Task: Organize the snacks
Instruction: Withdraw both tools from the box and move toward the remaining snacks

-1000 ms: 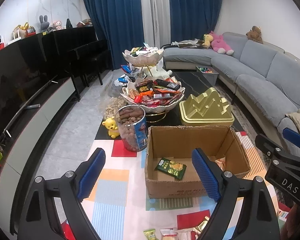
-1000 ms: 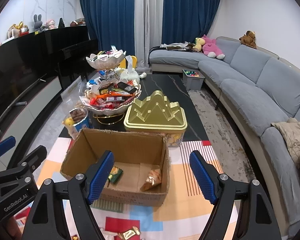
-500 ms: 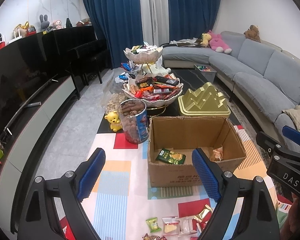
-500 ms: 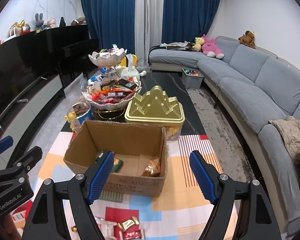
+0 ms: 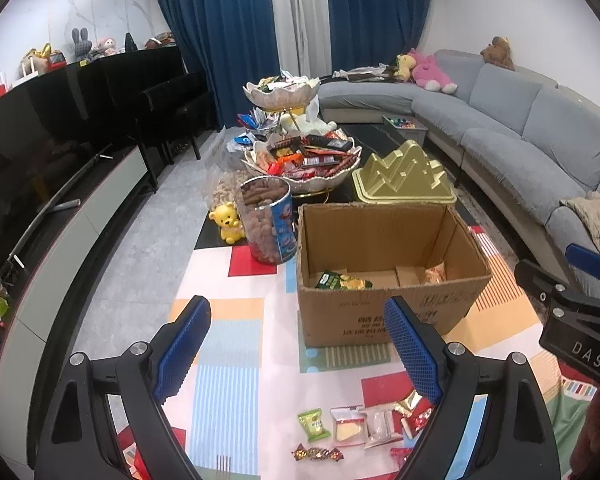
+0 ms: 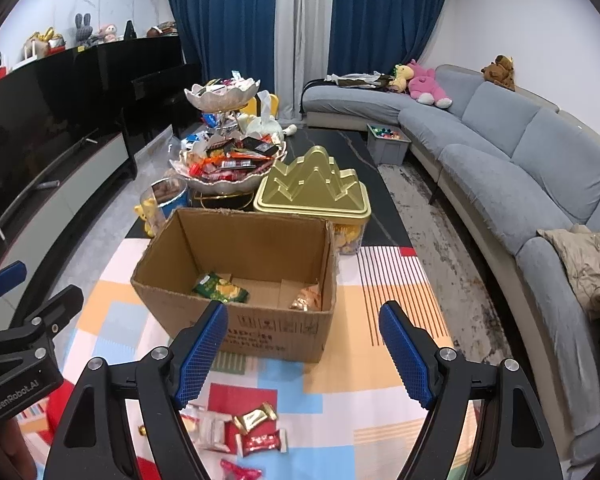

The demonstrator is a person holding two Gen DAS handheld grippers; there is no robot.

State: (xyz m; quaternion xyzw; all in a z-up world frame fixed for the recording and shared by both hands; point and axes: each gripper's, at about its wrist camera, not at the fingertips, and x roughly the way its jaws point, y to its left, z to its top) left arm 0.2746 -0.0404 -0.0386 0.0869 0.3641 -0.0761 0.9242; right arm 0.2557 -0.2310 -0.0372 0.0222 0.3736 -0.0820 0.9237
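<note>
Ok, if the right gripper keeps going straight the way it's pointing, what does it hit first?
Most likely the near wall of the cardboard box, which sits straight ahead between the open right gripper fingers. Depth is hard to judge; if it passes lower, it meets the patterned mat first.

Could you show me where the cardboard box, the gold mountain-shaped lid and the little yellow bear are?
cardboard box [image 5: 380, 320]: left wrist view, front wall.
gold mountain-shaped lid [image 6: 314, 184]: right wrist view, central peaks.
yellow bear [image 5: 229, 222]: left wrist view, body.

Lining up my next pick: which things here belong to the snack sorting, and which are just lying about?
Job:
- open brown cardboard box
- green snack packet inside it
- loose wrapped snacks on the colourful mat

Lying about:
- gold mountain-shaped tin
- yellow bear figurine
- pink plush toy
</note>
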